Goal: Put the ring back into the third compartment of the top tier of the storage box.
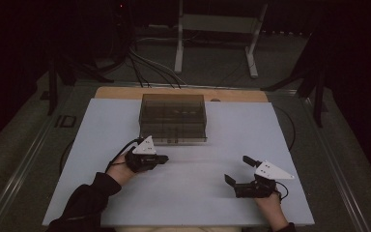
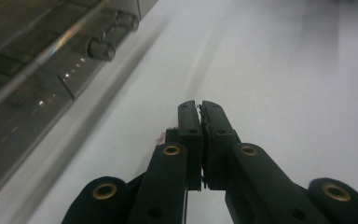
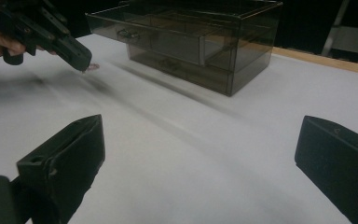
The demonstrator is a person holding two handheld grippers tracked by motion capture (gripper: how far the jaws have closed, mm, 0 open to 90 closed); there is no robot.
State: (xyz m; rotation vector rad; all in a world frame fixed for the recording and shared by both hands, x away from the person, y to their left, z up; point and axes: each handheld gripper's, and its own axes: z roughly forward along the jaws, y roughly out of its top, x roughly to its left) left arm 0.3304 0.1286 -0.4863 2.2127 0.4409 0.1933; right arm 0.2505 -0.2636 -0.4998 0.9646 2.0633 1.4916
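Drawer [image 3: 165, 41] pulled partway from smoked plastic box [image 1: 173, 117] mid-worktop [image 1: 198, 193]. Left tool [image 1: 165, 158] pressed together just before it, apparently pinching something small; right tool [image 1: 237, 170] spread apart, idle. Next, likely: drop-in.

Small pinkish thing [image 3: 93, 67] at left claw [image 3: 81, 63] tip, too small to identify

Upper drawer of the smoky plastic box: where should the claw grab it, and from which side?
Best bet: the small knob on the front of the upper drawer, approached from the person's side of the table. The drawer already stands slightly out of the box, and the knob protrudes enough to pinch.
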